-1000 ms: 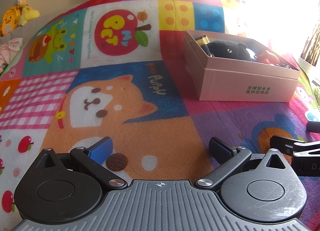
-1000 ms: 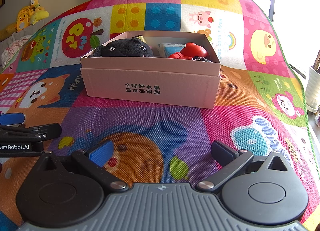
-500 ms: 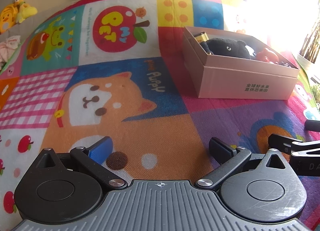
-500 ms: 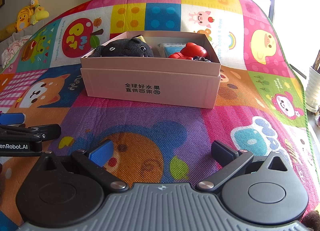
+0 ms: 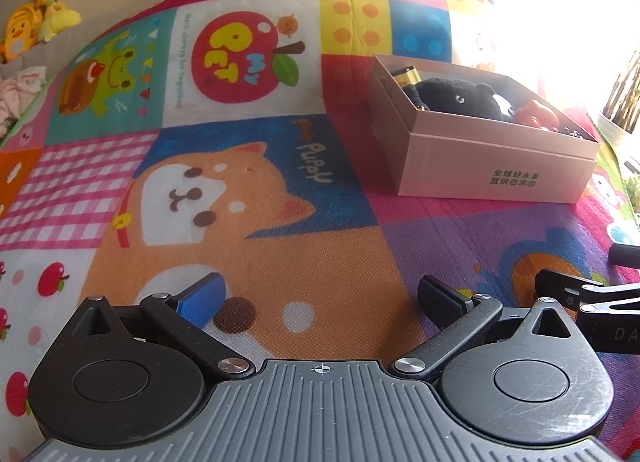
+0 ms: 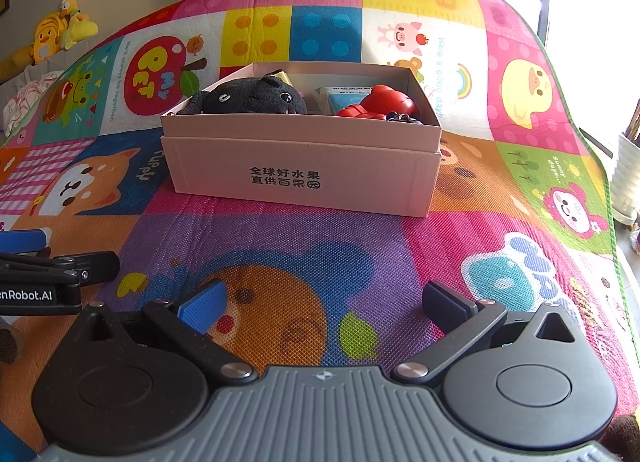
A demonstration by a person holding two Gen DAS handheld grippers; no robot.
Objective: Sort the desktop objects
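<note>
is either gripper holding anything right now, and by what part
Nothing is held. The left gripper and the right gripper both stand open over the colourful play mat, short of the pink cardboard box.

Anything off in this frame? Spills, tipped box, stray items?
Nothing stands out. The pink box sits flat on the play mat, with the black plush and red toy inside. Both the left gripper and right gripper are open, empty.
</note>
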